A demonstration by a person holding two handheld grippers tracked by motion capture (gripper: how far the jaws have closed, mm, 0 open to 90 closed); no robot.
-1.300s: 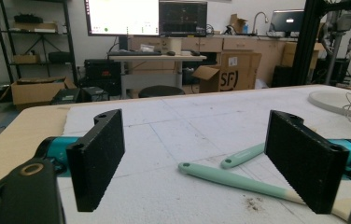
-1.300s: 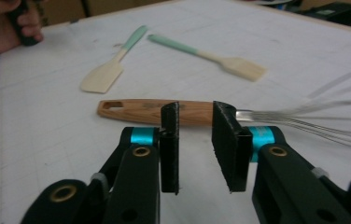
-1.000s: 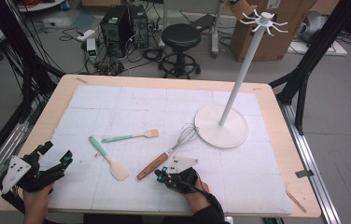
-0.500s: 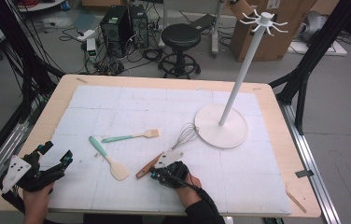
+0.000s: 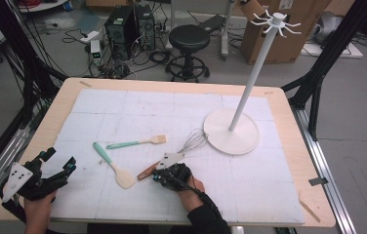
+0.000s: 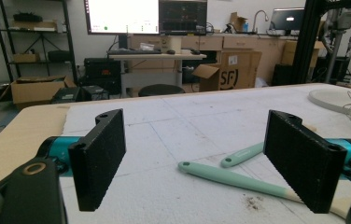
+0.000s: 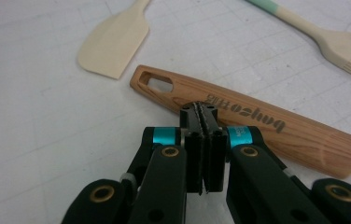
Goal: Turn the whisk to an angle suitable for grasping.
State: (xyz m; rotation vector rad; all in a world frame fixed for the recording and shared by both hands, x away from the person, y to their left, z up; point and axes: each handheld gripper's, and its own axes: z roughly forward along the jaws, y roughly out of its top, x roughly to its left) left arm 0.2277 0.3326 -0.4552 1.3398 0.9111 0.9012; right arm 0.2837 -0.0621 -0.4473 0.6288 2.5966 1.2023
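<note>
Right claw (image 5: 164,171): sits low and centre in the high view, jaws pressed flat together with nothing between them. In the right gripper view the claw (image 7: 203,109) has its closed tips right at the near edge of the whisk handle (image 7: 253,126); cannot tell whether they touch the wood.

Whisk (image 5: 172,156): lies flat on the white surface (image 5: 137,112), wooden handle towards lower left, wire head towards upper right, close to the round base of the white stand (image 5: 231,130). The handle has a slotted hole at its free end and printed lettering along it.

Left claw (image 5: 59,163): lower left of the high view, jaws spread wide, holding nothing. In the left gripper view the claw (image 6: 206,163) frames bare surface.

Spatula (image 5: 112,165): mint handle, pale blade, left of the whisk handle. Brush (image 5: 136,143): mint handle, just above it, nearer frame centre.
</note>
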